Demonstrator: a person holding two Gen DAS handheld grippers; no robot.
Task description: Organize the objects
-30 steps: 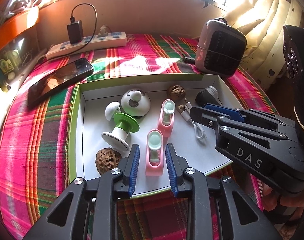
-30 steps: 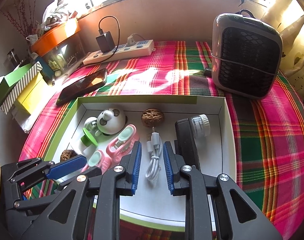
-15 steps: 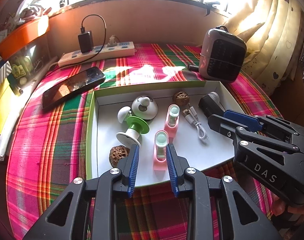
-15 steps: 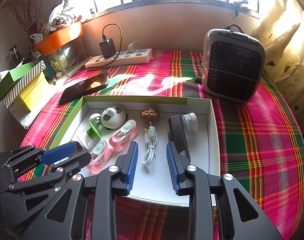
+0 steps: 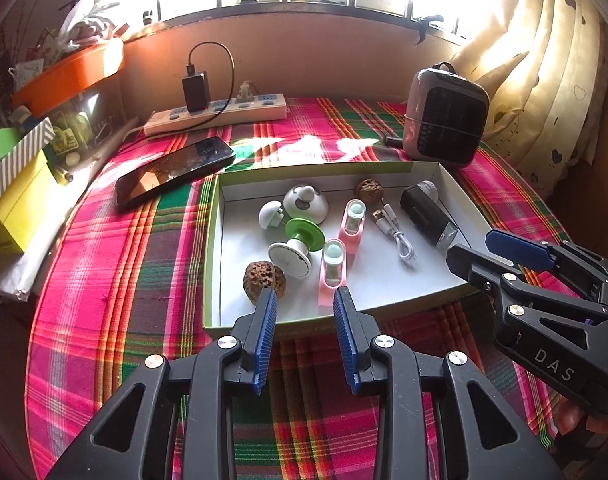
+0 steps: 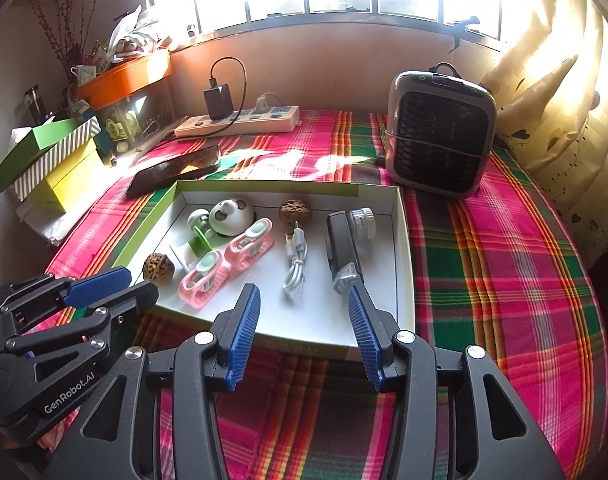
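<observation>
Left wrist view: looks forward and down from just before the near rim of the white tray (image 5: 455,184), facing the window. Right wrist view: same heading, right of it, similarly near the white tray (image 6: 401,248). Both share tray and plaid cloth.

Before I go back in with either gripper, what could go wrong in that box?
The round brown walnut beside the left gripper could roll if nudged. The coiled white USB cable lies loose and may snag a finger of the right gripper. The shallow white cardboard box could slide on the plaid cloth.
</observation>
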